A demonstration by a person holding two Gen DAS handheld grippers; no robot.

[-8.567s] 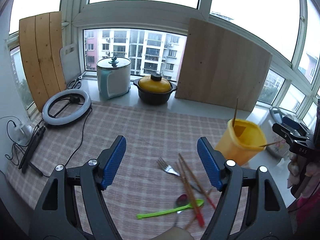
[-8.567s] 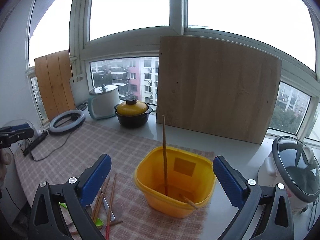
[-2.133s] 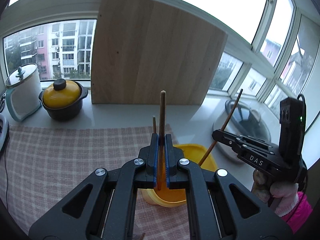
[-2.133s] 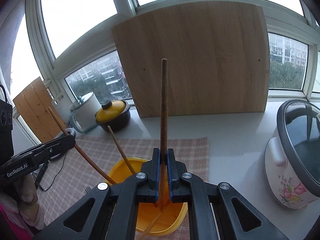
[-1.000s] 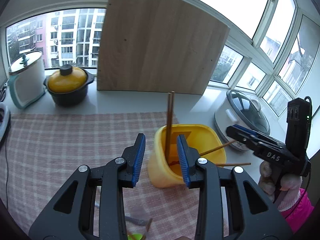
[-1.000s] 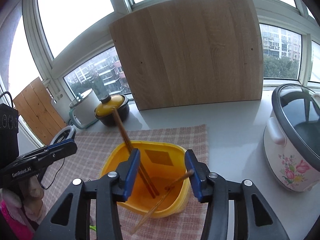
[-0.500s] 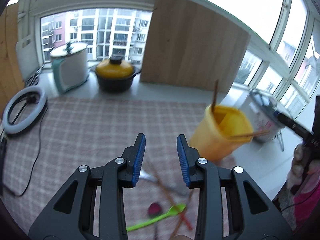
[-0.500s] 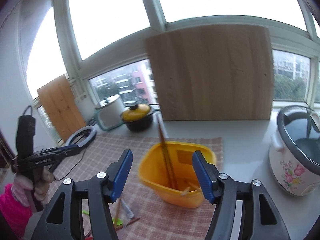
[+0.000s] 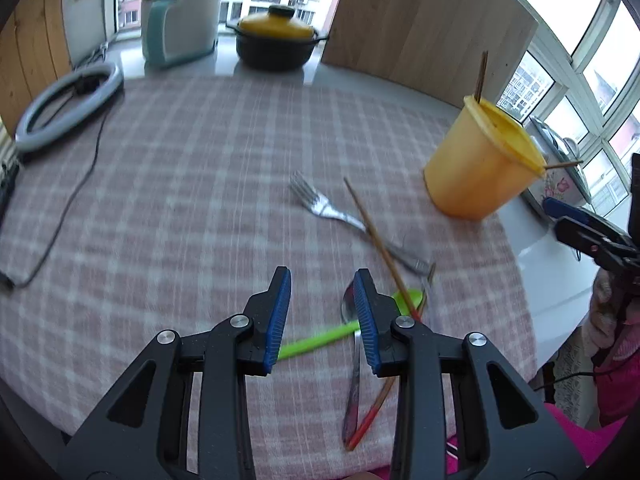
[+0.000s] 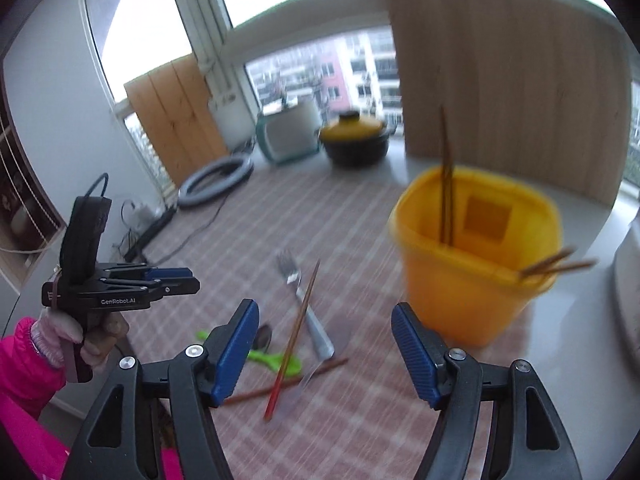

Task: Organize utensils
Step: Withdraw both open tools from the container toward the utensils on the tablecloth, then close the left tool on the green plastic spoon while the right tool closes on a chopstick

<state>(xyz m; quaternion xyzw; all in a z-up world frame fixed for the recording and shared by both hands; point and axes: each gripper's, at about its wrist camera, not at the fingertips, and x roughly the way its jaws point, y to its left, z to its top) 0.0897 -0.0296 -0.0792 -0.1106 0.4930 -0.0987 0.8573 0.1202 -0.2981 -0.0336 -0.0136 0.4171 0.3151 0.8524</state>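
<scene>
A yellow bucket [image 9: 478,168] [image 10: 476,256] stands at the right edge of the checked cloth with several chopsticks in it. Loose utensils lie on the cloth: a metal fork [image 9: 344,216] [image 10: 304,300], a red-tipped chopstick [image 9: 380,240] [image 10: 294,340], a green spoon [image 9: 328,336] [image 10: 276,358] and a dark metal spoon [image 9: 352,376]. My left gripper [image 9: 322,300] hangs open and empty just above the green spoon's handle. My right gripper [image 10: 324,340] hovers over the pile with nothing between its fingers, its jaws opening wider.
A black pot with a yellow lid [image 9: 276,40], a teal-and-white appliance [image 9: 180,28] and a wooden board [image 9: 424,28] stand along the window sill. A ring light [image 9: 68,104] and its cable lie at the cloth's left. A rice cooker [image 9: 560,176] sits beyond the bucket.
Both grippers have swung down and away from the bucket toward the loose utensils. The right jaws have spread wider; the left jaws kept their gap.
</scene>
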